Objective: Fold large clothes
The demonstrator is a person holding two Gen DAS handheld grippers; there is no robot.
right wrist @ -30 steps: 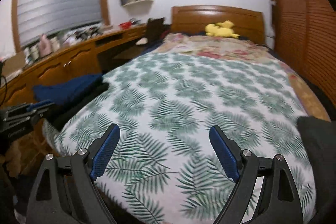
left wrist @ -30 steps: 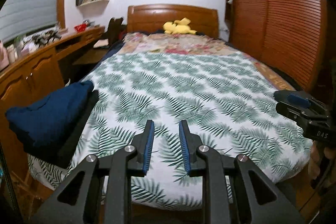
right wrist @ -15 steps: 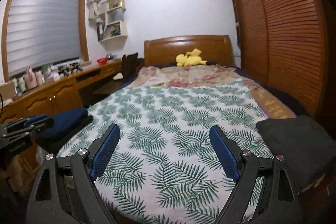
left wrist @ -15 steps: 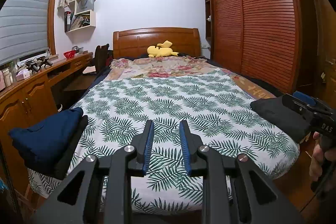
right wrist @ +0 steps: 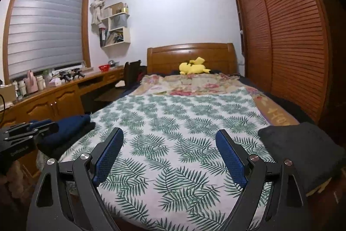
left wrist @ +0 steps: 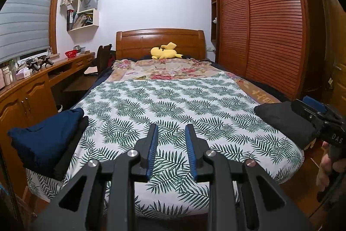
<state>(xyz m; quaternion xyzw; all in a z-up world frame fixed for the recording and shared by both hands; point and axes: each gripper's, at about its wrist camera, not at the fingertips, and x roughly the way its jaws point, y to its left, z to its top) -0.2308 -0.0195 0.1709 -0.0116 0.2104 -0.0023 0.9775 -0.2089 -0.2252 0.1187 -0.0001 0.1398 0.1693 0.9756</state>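
A folded navy garment (left wrist: 45, 140) lies on a black folded one at the bed's near left corner; it also shows as the navy garment (right wrist: 67, 129) in the right wrist view. A folded black garment (left wrist: 283, 120) (right wrist: 302, 148) rests on the near right corner. Between them the palm-leaf sheet (left wrist: 173, 105) is bare. My left gripper (left wrist: 171, 129) hovers over the foot of the bed, jaws a narrow gap apart with nothing in them. My right gripper (right wrist: 169, 135) stands wide open and empty beside the black garment.
A wooden desk and cabinets (left wrist: 32, 88) run along the left wall, with a chair (left wrist: 103, 55) near the bed. Louvered wardrobe doors (left wrist: 270, 36) line the right. A floral quilt (left wrist: 164, 67) and a yellow plush toy (left wrist: 165, 53) lie by the headboard.
Both grippers have drawn back from the bed and tipped upward, so the wall and ceiling now show. The black garment has come into the left wrist view. Neither jaw gap has changed.
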